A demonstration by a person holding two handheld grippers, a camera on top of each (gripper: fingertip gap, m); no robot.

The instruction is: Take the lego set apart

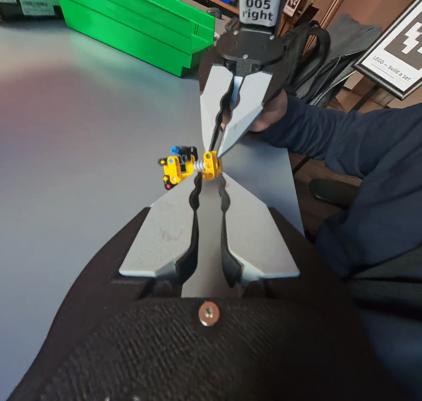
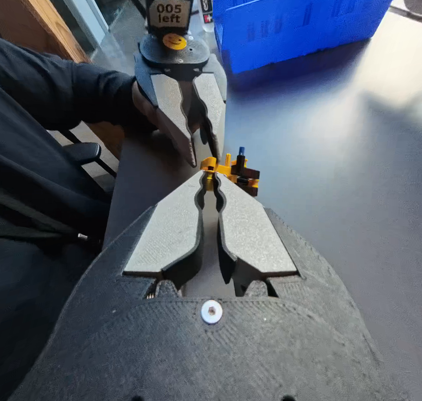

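Lego set (image 1: pixel 189 167) is held up off the grey surface (image 1: pixel 80 139), near its right-hand edge, pinched between both tongs from opposite sides. It's a small yellow/black Technic cluster with a blue pin on top and a silver coil spring in the middle.

Left tongs (image 1: pixel 209 176): closed on the yellow end block (image 1: pixel 212 166), the piece on the right side of the spring. The tips meet it from the near side, with the gap between the fingers narrow at the tip.

Right tongs (image 2: pixel 209 176): also clamped on that yellow end block, from the far side in the left wrist view. In its own view the tips are nearly together with yellow showing between them.

So both grips sit on or right beside the same part, and the main yellow/black body (image 1: pixel 177 167) hangs free to the left. I can't tell if either tip also catches the spring or axle.

Step, my read: mid-separation, trying to pull the end block off the spring/axle. Little taken apart so far, since the cluster looks mostly intact.

Next move likely needs one pair regripped on the main body, then a straight pull along the spring axis. Keep the clamp firm; the spring could pop loose.

Green bin (image 1: pixel 137 25) is far left, blue bin (image 2: pixel 296 20) far on the other side, both well apart from the work.
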